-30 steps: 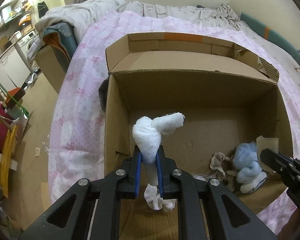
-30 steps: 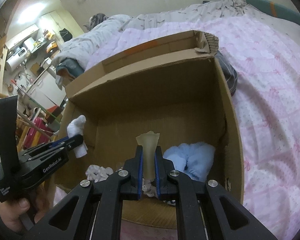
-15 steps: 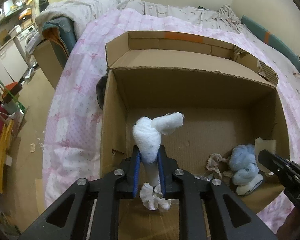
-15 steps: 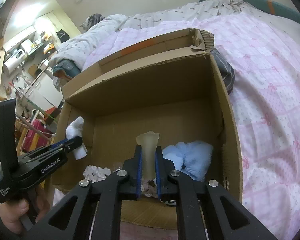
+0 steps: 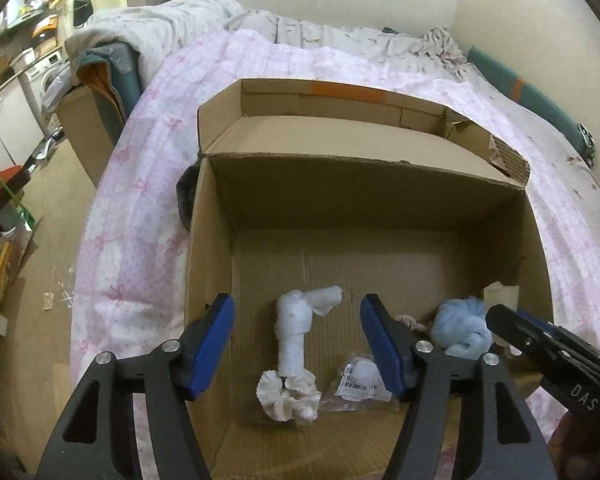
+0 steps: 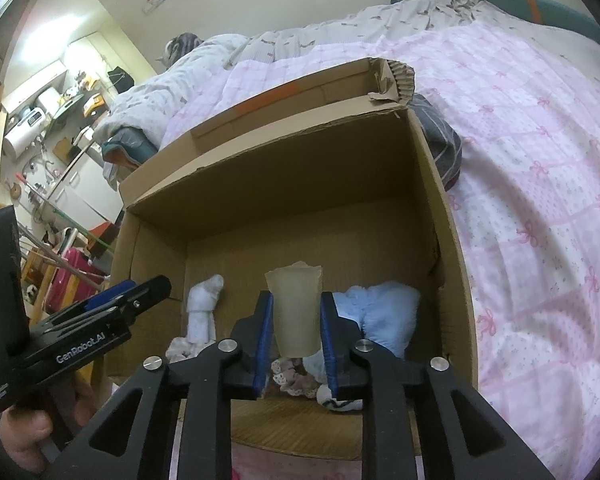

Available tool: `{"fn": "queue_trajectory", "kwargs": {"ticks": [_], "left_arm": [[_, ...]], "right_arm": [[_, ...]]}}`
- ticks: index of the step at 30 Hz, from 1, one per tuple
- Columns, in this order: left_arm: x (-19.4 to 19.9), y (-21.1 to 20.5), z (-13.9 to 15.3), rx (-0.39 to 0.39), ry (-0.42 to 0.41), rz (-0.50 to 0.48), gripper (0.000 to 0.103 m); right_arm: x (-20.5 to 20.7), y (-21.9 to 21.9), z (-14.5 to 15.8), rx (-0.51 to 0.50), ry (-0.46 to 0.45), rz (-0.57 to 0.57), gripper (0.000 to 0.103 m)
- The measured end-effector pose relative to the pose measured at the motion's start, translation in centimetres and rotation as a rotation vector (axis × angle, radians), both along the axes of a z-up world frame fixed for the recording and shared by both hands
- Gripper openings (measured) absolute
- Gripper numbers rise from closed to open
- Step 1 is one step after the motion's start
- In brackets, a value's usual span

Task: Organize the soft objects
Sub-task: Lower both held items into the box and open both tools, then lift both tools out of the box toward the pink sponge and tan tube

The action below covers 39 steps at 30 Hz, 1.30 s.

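Item: knotted white terry sock (image 5: 296,328), frilled cuff, lower centre in corrugated cardboard box (image 5: 380,184). Your left gripper (image 5: 296,350), clamped on it earlier, is opening, fingers clear. Your right gripper (image 6: 296,344) is opening, fingers beside a smooth beige piece (image 6: 296,312); contact unclear.

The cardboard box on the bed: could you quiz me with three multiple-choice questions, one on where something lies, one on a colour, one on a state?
1. Where does the white knotted cloth lie?
A. inside the cardboard box
B. on the pink quilt
C. on the floor

2. What colour is the fluffy bundle in the box's right corner?
A. red
B. light blue
C. black

3. How are the left tongs?
A. clamped on the white cloth
B. spread apart, touching nothing
C. out of sight

Answers: A, it rests on the box floor; B, its fluff is pale blue; B, both blue pads stand clear of the cloth.
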<state>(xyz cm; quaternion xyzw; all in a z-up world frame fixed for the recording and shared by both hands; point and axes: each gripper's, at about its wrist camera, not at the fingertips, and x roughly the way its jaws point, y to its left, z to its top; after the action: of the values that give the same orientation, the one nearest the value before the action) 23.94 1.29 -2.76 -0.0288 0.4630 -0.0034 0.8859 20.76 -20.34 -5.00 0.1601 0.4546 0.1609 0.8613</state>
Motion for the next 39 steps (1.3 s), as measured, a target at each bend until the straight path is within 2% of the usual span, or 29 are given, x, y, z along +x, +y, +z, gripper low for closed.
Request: {"fn": "queue_trajectory", "kwargs": {"ticks": [1,2,3,4,5,25,39], "left_arm": [[0.0,0.0,0.0,0.000,0.000,-0.001,0.064],[0.0,0.0,0.0,-0.001,0.001,-0.001,0.064],[0.0,0.0,0.0,-0.001,0.001,0.000,0.064],[0.0,0.0,0.0,0.000,0.000,0.001,0.064],[0.0,0.0,0.0,-0.001,-0.001,0.000,0.064],[-2.6,1.4,3.1,-0.002,-0.032,0.047,0.065],[-7.5,3.9,4.2,0.005,-0.024,0.085,0.065]], "right_arm": [[0.0,0.0,0.0,0.003,0.002,-0.004,0.032],[0.0,-0.1,0.0,0.004,0.004,-0.010,0.042],[0.0,-0.2,-0.1,0.009,0.006,-0.014,0.053],[0.0,-0.4,0.0,0.018,0.006,-0.020,0.075],[-0.2,-0.7,0.1,0.039,-0.003,-0.034,0.080],[-2.0,-1.5,1.1,0.034,-0.031,-0.058,0.080],[-5.8,-2.2,2.2,0.030,-0.034,-0.075,0.080]]}}
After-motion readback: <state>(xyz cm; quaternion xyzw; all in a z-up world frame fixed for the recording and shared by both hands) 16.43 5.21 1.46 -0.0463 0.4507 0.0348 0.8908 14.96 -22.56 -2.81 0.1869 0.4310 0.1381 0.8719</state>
